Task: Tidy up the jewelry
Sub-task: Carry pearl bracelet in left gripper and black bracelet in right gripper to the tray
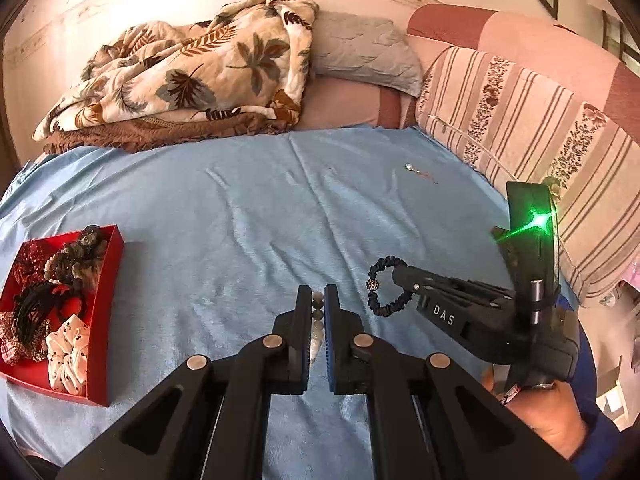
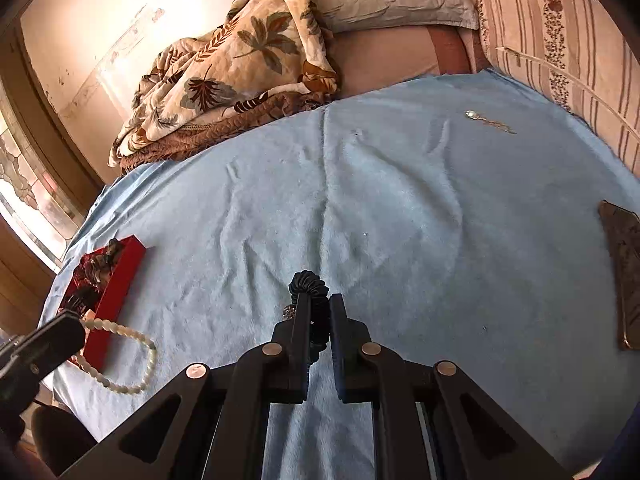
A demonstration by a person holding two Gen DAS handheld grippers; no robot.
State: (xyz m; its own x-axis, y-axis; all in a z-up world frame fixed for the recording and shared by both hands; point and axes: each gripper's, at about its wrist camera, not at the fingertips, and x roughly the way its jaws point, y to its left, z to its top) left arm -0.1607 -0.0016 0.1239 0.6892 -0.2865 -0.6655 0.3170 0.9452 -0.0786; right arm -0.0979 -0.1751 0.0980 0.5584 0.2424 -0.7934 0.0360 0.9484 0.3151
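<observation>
My left gripper (image 1: 317,295) is shut on a string of white pearl beads (image 1: 317,330); the string hangs in a loop in the right wrist view (image 2: 132,354). My right gripper (image 2: 319,300) is shut on a dark blue beaded bracelet (image 2: 310,285) with a sparkly bead; the bracelet also shows in the left wrist view (image 1: 386,288), to the right of my left gripper. A red box (image 1: 102,304) with scrunchies and hair pieces lies at the left on the blue cloth. A small silver pendant on a chain (image 1: 418,171) lies far right on the cloth.
A blue cloth (image 1: 240,200) covers the bed. A leaf-print quilt (image 1: 180,76) and a grey pillow (image 1: 360,52) lie at the back. A striped cushion (image 1: 540,128) lines the right side. A dark flat object (image 2: 624,272) lies at the right edge.
</observation>
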